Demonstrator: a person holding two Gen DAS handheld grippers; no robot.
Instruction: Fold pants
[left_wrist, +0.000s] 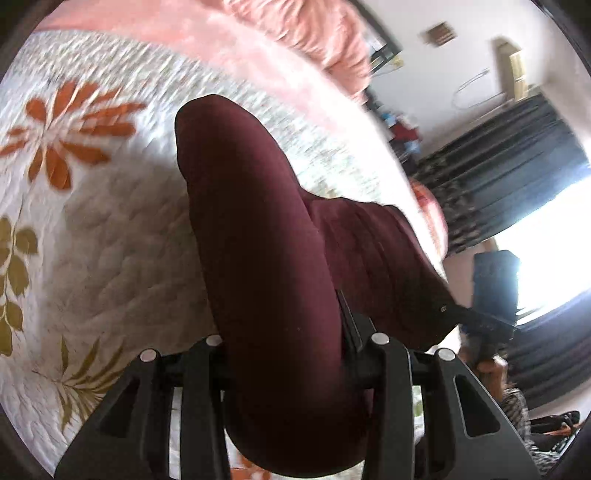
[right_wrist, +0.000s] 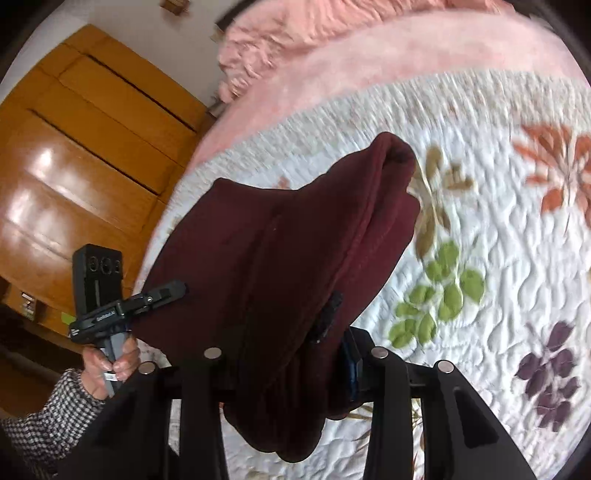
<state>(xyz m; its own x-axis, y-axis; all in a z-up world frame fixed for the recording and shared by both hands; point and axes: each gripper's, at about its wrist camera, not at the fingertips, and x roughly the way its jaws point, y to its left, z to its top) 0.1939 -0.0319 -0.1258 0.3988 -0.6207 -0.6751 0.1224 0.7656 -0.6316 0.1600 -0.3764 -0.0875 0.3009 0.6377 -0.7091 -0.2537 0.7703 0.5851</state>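
The dark maroon pants (left_wrist: 266, 266) hang doubled over between both grippers, lifted above the quilted bed. My left gripper (left_wrist: 291, 350) is shut on one end of the bundle; the cloth fills the gap between its fingers. My right gripper (right_wrist: 291, 354) is shut on the other end of the pants (right_wrist: 280, 266). In the left wrist view the right gripper (left_wrist: 476, 317) pinches the far corner at the right. In the right wrist view the left gripper (right_wrist: 162, 293) pinches the left corner, held by a hand in a checked sleeve.
A white quilt with flower prints (left_wrist: 85, 229) covers the bed below, and it also shows in the right wrist view (right_wrist: 498, 236). A pink blanket (right_wrist: 369, 74) lies along the far side. A wooden wardrobe (right_wrist: 85, 155) stands at the left. Dark curtains and a bright window (left_wrist: 535, 206) are at the right.
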